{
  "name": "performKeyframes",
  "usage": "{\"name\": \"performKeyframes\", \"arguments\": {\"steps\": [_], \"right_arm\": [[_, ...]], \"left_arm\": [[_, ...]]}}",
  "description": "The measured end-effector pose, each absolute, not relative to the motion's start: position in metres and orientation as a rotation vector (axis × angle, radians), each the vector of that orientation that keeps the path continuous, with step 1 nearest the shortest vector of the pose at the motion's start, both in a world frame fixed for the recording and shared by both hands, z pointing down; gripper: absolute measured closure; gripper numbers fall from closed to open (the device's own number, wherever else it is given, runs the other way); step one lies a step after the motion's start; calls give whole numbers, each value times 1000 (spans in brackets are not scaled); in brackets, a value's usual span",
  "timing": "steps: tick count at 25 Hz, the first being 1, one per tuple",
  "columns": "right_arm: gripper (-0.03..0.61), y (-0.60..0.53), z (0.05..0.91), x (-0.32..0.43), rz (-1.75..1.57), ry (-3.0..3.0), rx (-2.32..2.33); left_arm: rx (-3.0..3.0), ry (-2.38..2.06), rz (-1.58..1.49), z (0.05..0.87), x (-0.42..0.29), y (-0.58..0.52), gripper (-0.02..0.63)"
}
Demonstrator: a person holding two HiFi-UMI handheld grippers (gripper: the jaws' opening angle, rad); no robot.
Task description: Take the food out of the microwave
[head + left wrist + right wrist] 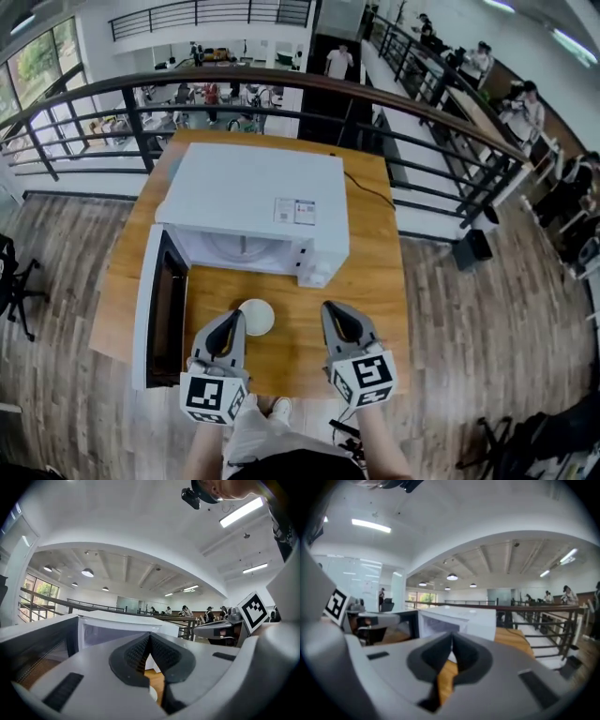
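A white microwave (pixel 253 202) is set on a wooden bench (pixel 380 281), filling most of its far half. A printed sticker (pixel 295 211) is seen on its top, and a dark cable (pixel 367 190) runs from its back across the bench towards the right edge. The door (pixel 153 314) is swung fully open to the left, reaching out along the left edge of the bench, and the cavity is left open towards the front edge.

A white round dish (pixel 257 317) is seen outside the microwave, lying on the bench just in front of the open cavity, about midway between the left and right edges. What it holds cannot be made out.

The left gripper (pixel 228 325) is held above the front part of the bench, just left of the dish. Its jaws are pressed together at the tips with nothing between them, and a sliver of the dish shows below them in the left gripper view. The right gripper (pixel 337 321) is held to the right of the dish, apart from it. Its jaws are likewise closed tip to tip and are empty, with only bare wood seen through the gap beneath. Both grippers are pointed towards the microwave.

A dark metal railing (pixel 281 80) is seen beyond the far edge of the bench, and people (pixel 525 103) are gathered at desks along the gallery to the right.
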State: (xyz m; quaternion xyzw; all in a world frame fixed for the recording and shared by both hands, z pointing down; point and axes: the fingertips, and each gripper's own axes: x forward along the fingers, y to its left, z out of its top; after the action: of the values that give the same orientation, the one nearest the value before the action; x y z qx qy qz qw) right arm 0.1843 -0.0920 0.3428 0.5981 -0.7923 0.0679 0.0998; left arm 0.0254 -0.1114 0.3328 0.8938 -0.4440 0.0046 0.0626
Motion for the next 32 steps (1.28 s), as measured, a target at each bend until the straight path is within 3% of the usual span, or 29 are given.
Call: {"name": "performKeyframes", "arguments": {"steps": [13, 32], "right_arm": [[545, -5, 227, 236, 19, -2380, 1968], [543, 80, 278, 243, 258, -2276, 1978]], "left_arm": [[2836, -1334, -227, 222, 19, -53, 583], [2759, -1300, -124, 264, -6, 2, 583]]}}
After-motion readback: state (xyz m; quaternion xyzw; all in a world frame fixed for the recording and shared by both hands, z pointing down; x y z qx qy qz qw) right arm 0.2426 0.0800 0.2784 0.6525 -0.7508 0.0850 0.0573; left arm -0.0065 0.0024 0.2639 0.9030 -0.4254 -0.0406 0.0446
